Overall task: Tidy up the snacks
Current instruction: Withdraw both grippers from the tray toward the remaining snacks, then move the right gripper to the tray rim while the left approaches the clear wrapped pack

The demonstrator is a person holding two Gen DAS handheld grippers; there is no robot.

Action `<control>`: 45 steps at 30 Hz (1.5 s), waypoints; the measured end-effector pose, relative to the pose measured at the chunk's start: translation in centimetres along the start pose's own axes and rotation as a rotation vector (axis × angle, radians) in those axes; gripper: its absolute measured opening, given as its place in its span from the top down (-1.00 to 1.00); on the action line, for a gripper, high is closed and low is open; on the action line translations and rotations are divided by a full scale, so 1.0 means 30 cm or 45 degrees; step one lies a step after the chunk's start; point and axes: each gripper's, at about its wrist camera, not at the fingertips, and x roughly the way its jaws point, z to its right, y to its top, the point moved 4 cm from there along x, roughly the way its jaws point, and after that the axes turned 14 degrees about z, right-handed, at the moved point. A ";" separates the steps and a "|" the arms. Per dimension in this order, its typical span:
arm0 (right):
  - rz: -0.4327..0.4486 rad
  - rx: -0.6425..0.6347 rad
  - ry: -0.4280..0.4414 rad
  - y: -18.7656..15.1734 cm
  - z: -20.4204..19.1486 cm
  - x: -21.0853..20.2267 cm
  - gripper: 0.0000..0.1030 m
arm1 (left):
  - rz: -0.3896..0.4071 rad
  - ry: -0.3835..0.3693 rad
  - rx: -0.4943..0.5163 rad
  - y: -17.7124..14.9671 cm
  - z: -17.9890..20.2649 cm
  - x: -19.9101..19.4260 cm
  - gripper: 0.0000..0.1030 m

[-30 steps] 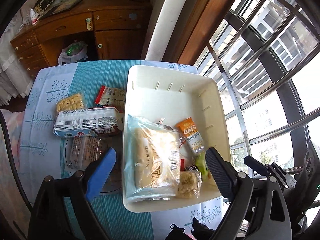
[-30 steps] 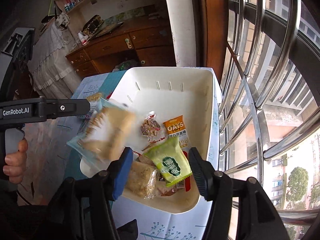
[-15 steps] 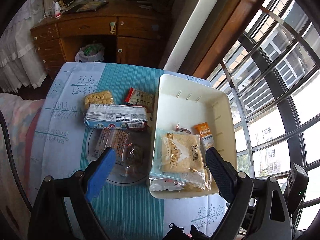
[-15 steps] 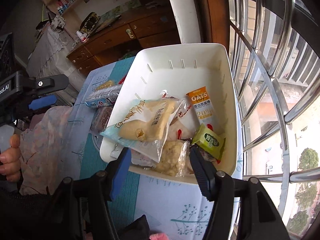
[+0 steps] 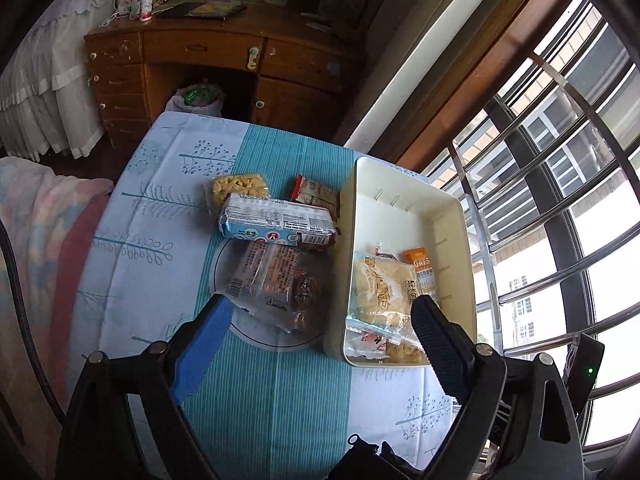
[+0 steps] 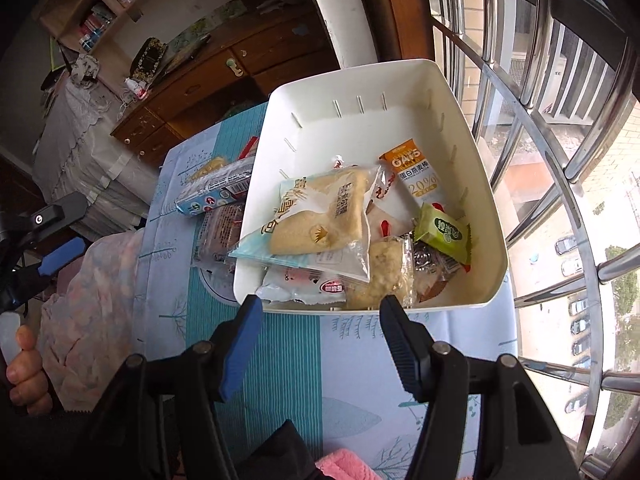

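A white bin stands on the right of the table by the window. In it lie a bread packet, an orange oats bar and, in the right wrist view, a green packet. Left of the bin, a clear-wrapped brown pastry packet, a blue-and-white cracker pack, a yellow snack bag and a red packet lie on the cloth. My left gripper hangs open above the pastry packet and the bin's left wall, holding nothing. My right gripper is open over the bin's near rim, also empty.
The table has a blue-and-white cloth, with a round mat under the pastry packet. A window with metal bars runs close along the right. A wooden desk stands beyond the table. A person's hand shows at the left.
The bread packet, in mid-air a second ago, now lies in the bin. My left gripper has moved left, towards the snacks on the cloth. My right gripper has drawn back to the bin's near rim.
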 end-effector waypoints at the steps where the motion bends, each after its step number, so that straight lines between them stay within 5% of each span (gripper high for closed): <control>1: 0.009 0.000 -0.014 -0.002 -0.017 -0.005 -0.19 | 0.001 -0.013 0.000 0.000 -0.018 -0.012 -0.76; 18: 0.150 0.129 -0.170 -0.132 -0.363 -0.040 -0.19 | -0.078 -0.153 0.110 0.024 -0.367 -0.125 -0.76; 28: 0.280 0.282 -0.179 -0.185 -0.480 -0.019 -0.19 | -0.120 -0.239 0.259 0.062 -0.437 -0.083 -0.76; 45: 0.241 0.910 -0.004 -0.235 -0.349 0.171 -0.19 | -0.028 -0.286 0.440 -0.035 -0.335 0.254 -0.76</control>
